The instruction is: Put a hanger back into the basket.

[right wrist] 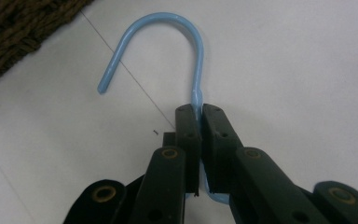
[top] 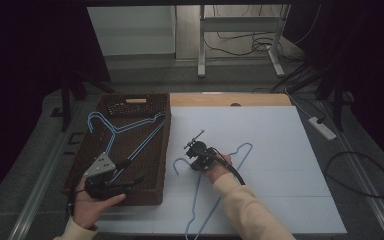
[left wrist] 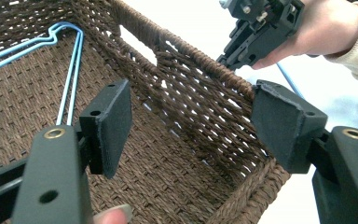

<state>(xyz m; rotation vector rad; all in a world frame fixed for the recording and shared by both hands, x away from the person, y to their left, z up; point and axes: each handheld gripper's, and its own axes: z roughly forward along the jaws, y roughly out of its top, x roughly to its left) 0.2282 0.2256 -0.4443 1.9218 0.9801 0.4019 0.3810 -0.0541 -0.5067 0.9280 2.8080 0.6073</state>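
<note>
The work looks like moving blue wire hangers from the table into the basket (top: pixel 152 150). 2 hangers (top: pixel 125 131) already lie inside it, stacked across the woven floor with their hooks toward the far left corner. 1 hanger (top: pixel 200 200) is left on the white table (top: pixel 290 165), just right of the basket, its hook (right wrist: pixel 168 32) pointing toward the basket wall. So, judging from this, 2 are done and the last is at the pickup step: gripped but not yet lifted or carried over. The right gripper (right wrist: pixel 199 112) has its jaws pressed together on the neck of that hanger, just below the hook, with the wire pinched between the pads; in the high view it (top: pixel 200 152) sits low over the table beside the hook. The left gripper (left wrist: pixel 191 126) hangs over the near end of the basket with its jaws spread wide and nothing between them, touching neither the hangers nor the wicker.
</note>
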